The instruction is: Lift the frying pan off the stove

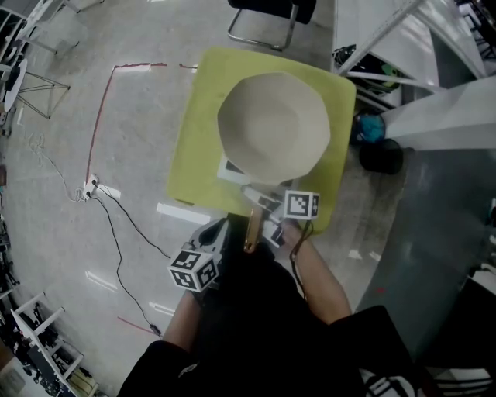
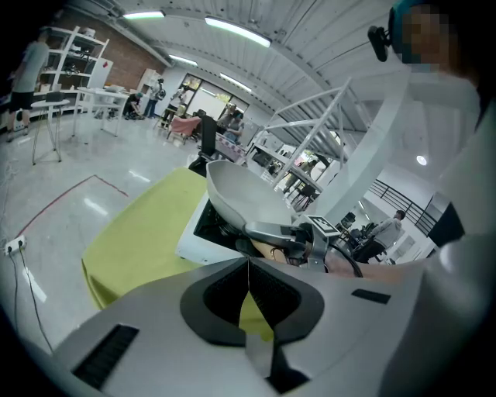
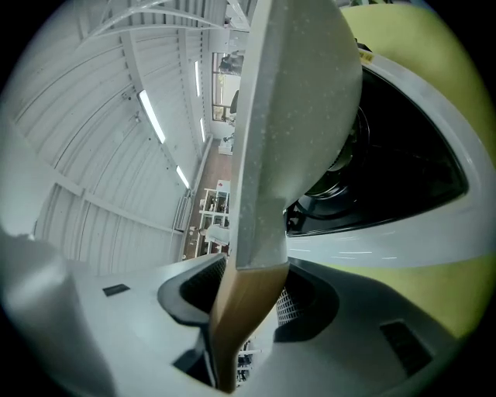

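Note:
The pale grey frying pan (image 1: pixel 273 124) hangs tilted over the white stove (image 1: pixel 231 170) on a yellow-green table (image 1: pixel 192 147). My right gripper (image 1: pixel 262 219) is shut on its wooden handle (image 1: pixel 252 229). In the right gripper view the handle (image 3: pixel 244 310) is clamped between the pads of the right gripper (image 3: pixel 249 298), and the pan (image 3: pixel 298 116) rises edge-on beside the stove's black burner (image 3: pixel 349 178). The left gripper view shows the pan (image 2: pixel 248 194) above the stove (image 2: pixel 198 233). My left gripper (image 2: pixel 248 273) stays near the table's edge, shut and empty, and shows in the head view (image 1: pixel 217 240).
A black chair (image 1: pixel 267 19) stands beyond the table. White metal framing and shelves (image 1: pixel 403 46) are at the right. A black cable (image 1: pixel 116 225) and red tape (image 1: pixel 105 116) lie on the grey floor at the left. People and tables (image 2: pixel 147 101) are far off.

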`<state>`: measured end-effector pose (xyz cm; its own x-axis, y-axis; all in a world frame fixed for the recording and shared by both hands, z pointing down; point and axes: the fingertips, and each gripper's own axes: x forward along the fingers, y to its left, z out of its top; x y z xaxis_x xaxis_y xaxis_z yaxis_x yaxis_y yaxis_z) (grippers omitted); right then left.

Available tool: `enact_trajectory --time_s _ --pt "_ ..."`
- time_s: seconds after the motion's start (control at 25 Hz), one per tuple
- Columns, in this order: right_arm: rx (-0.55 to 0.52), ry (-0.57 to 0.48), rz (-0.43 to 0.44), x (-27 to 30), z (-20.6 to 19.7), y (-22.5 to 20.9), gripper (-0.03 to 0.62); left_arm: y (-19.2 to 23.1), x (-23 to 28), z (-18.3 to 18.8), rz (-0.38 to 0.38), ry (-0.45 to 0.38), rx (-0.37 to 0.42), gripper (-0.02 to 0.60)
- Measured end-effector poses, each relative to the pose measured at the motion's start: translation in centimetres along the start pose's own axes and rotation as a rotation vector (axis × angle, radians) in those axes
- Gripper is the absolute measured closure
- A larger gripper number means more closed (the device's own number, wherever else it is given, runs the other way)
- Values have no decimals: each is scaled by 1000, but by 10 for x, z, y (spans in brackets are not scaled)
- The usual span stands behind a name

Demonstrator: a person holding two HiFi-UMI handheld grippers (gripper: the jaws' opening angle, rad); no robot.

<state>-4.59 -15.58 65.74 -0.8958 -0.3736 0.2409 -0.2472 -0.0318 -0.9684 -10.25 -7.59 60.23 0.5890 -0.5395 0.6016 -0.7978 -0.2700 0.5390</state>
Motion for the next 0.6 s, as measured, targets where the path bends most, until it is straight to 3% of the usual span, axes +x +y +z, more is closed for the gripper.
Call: enact_trajectory --time_s 0.08,0.28,0.6 --pt "43 -6 -3 -1 -4 -1 408 2 0 0 1 -2 -2 537" --pt "-111 -24 63 1 5 12 408 5 -2 0 3 -4 -5 537" --pt "-120 -40 83 -5 3 20 404 1 -2 1 -3 -5 2 537"
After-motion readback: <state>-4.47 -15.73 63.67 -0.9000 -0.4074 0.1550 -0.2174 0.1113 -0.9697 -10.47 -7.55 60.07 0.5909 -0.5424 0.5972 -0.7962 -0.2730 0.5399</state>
